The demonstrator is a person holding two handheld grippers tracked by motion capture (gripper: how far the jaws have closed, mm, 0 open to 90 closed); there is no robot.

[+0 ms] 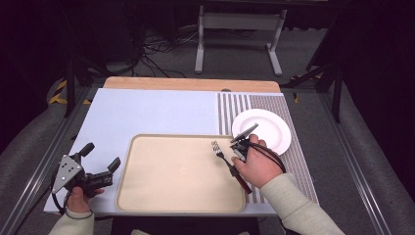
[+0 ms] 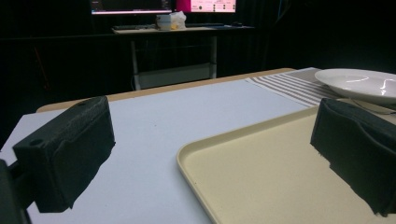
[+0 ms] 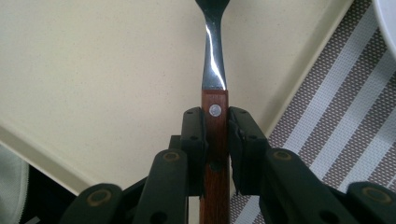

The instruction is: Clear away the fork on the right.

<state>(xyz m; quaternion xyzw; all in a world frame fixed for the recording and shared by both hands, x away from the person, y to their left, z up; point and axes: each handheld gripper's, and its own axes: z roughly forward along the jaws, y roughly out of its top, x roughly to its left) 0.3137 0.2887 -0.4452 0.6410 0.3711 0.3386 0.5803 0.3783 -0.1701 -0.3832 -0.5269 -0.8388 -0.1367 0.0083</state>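
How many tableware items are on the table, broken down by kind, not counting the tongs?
Tray: 1
Plate: 1
Fork: 1, wooden-handled, held over the tray by the right tongs
Striped placemat: 1
Total: 4
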